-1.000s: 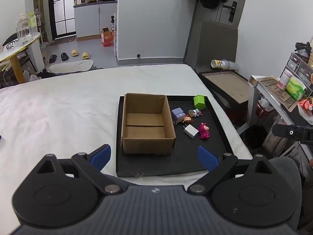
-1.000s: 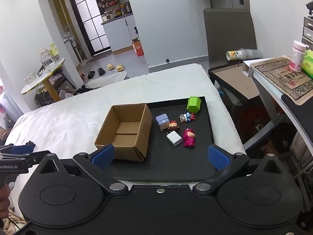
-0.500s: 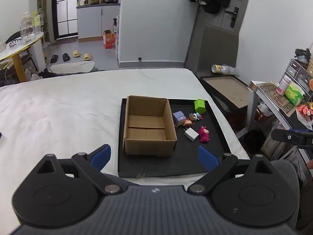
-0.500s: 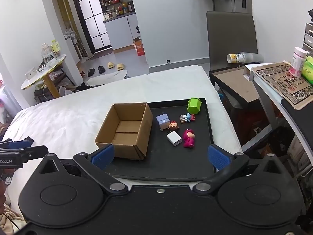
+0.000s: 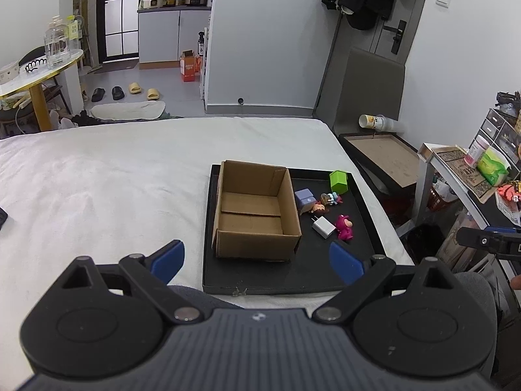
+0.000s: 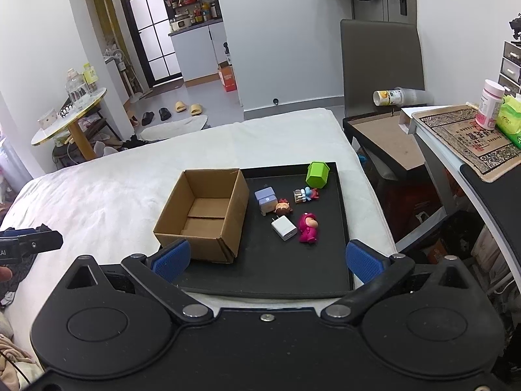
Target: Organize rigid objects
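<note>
Six small rigid items, white charger block (image 6: 284, 227) among them, lay on black tray (image 6: 342, 215) right of empty open cardboard box (image 6: 203, 214). Both tools, left tool (image 5: 257, 261) and right tool (image 6: 265, 260), spread wide, holding nothing, well short; right tool nearer items.

Left gripper (image 5: 257, 262): black plastic body, two round discs with triangular cut-outs above, silver pivot screws, ribbed dark-grey centre panel with a small logo, blue textured fingertip pads (image 5: 166, 260). Right gripper (image 6: 267, 260): same black build, smooth black centre panel, silver screws, one small centre screw, blue dimpled pads (image 6: 171, 259). In the right wrist view, the left gripper's side shows at far left, black with white lettering ending "AI".
</note>
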